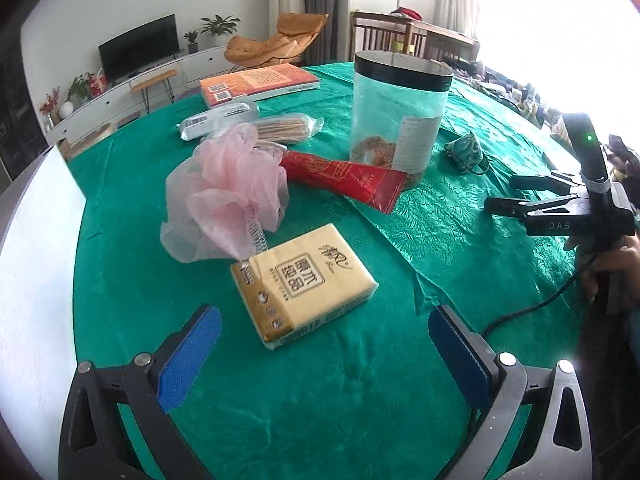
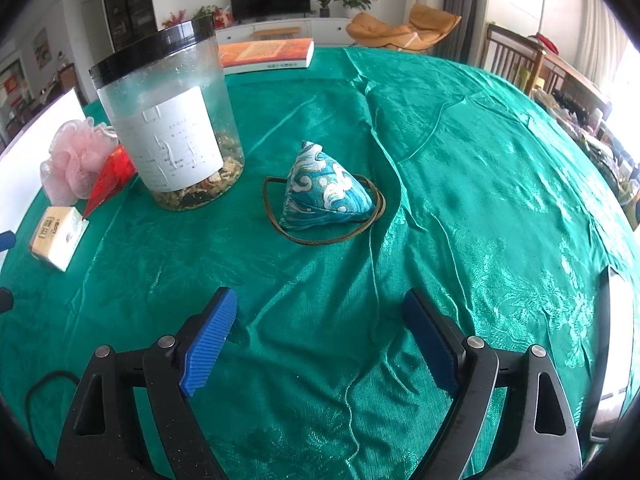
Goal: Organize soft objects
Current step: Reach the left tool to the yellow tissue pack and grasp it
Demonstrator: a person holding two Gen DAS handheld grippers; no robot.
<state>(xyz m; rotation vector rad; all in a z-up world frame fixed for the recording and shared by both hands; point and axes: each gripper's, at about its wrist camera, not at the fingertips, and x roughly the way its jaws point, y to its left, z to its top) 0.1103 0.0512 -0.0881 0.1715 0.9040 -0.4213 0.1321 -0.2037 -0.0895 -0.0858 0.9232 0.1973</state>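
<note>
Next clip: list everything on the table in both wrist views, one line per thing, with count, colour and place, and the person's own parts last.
green satin tablecloth: one, covers the table
clear plastic jar with black lid: one, white label, dried bits at bottom, upright, centre
teal brocade pyramid sachet: one, blue-white, brown cord looped around it, beside the jar
pink mesh bath pouf: one, left of the jar
red foil pouch: one, lying between pouf and jar
yellow tissue pack: one, nearest the left gripper
orange book: one, far edge
clear-wrapped packets: two, silver and tan, before the book
left gripper: blue pads, open, empty
right gripper: blue pads, open, empty
hand: one, holding the right gripper's handle
</note>
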